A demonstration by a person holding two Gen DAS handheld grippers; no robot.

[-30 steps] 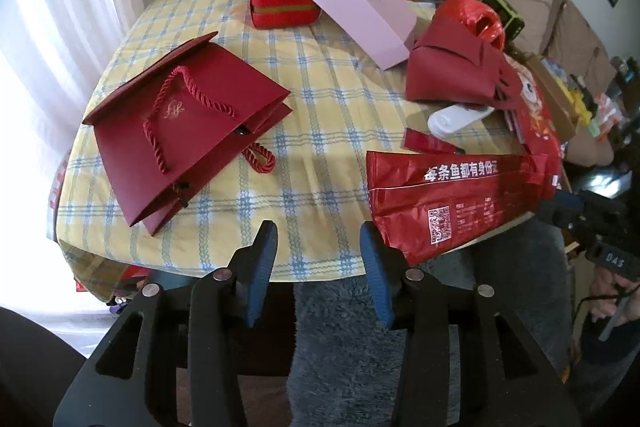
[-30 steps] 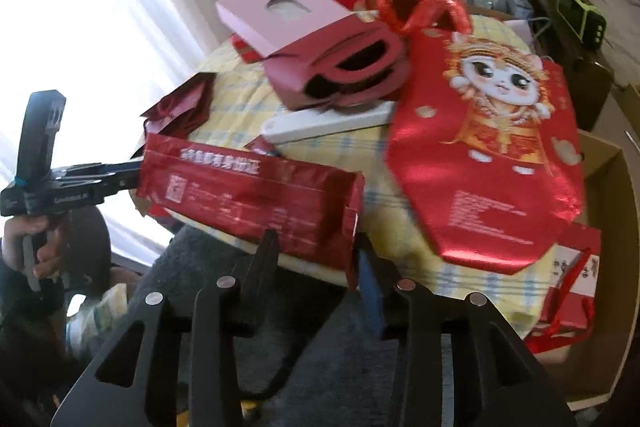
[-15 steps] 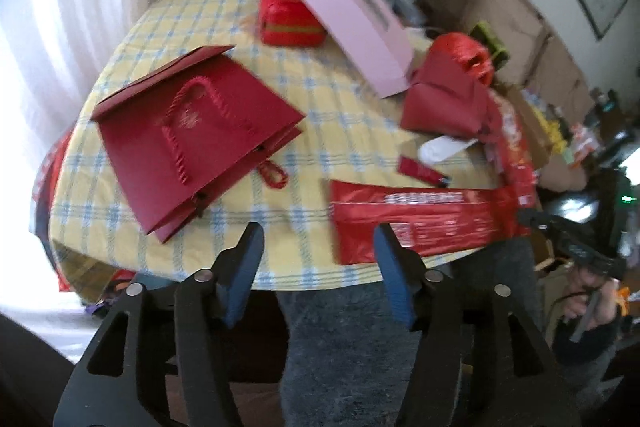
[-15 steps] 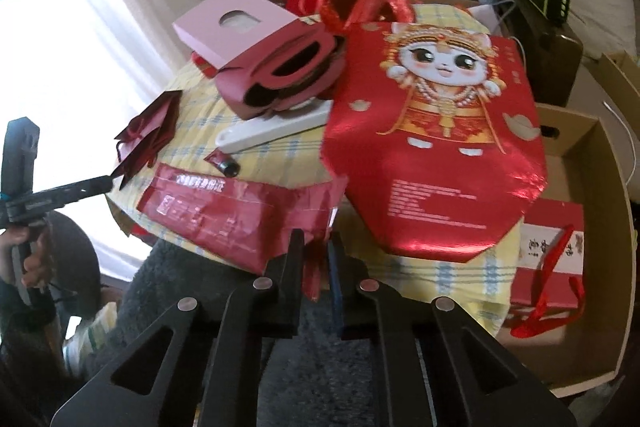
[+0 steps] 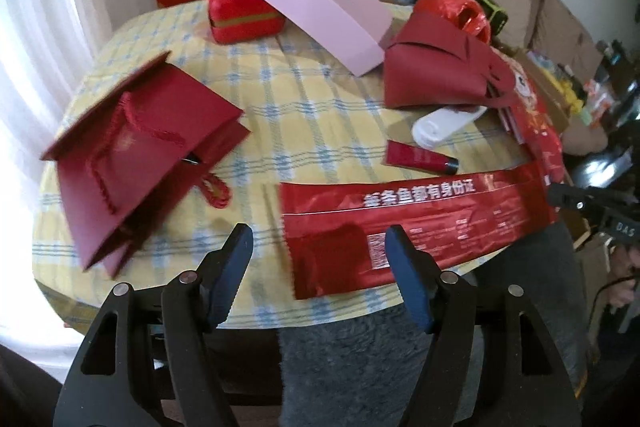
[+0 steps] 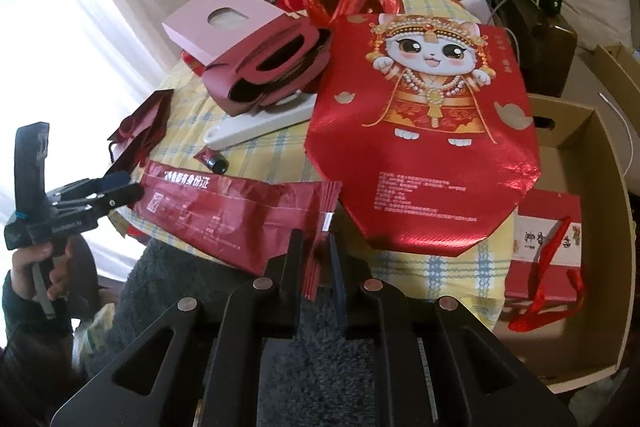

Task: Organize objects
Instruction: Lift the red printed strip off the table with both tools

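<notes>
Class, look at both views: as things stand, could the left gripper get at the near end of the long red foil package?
Probably yes. The left gripper is open, its jaws having just widened, and the long red foil package lies right ahead of it, nothing between. The right gripper pinches the far end.

Left gripper (image 5: 320, 255): black skeletal arms with triangular cut-outs, round silver screw heads at the pivots, blue ribbed pads (image 5: 408, 279) on the inner finger faces. Right gripper (image 6: 316, 259): same black frame, same silver screws, dark pads. Seen from the right wrist view, the left unit has a black upright handle with pale lettering along its body and blue tape near the grip. Hand (image 6: 44, 267) there shows a dark sleeve cuff.
</notes>
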